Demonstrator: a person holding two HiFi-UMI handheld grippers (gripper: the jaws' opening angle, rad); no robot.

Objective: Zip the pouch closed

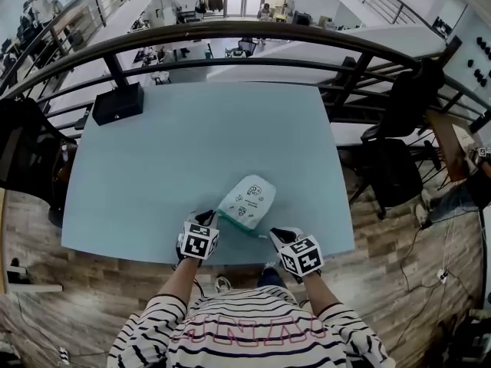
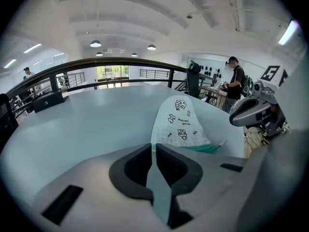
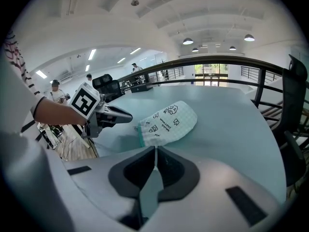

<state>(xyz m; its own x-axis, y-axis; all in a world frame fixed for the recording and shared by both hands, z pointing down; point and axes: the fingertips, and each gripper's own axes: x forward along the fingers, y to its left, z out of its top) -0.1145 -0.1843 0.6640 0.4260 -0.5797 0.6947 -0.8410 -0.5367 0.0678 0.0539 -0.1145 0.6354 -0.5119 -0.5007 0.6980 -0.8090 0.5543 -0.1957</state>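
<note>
A white checked pouch [image 1: 247, 200] with small black prints lies on the pale blue table [image 1: 192, 152] near its front edge. Its teal zipper end [image 1: 244, 225] faces me. My left gripper [image 1: 207, 216] sits just left of that end, shut with nothing between its jaws. My right gripper [image 1: 275, 234] hovers just right of it, also shut and empty. In the left gripper view the pouch [image 2: 177, 122] lies beyond the shut left gripper [image 2: 154, 152], with the right gripper [image 2: 256, 111] at the right. The right gripper view shows the pouch [image 3: 166, 122] ahead of the shut right gripper [image 3: 155, 152].
A black box [image 1: 117, 103] stands on the table's far left corner. A curved dark railing [image 1: 253, 33] runs behind the table. A black chair [image 1: 393, 167] stands to the right. A person [image 2: 235, 81] stands in the background of the left gripper view.
</note>
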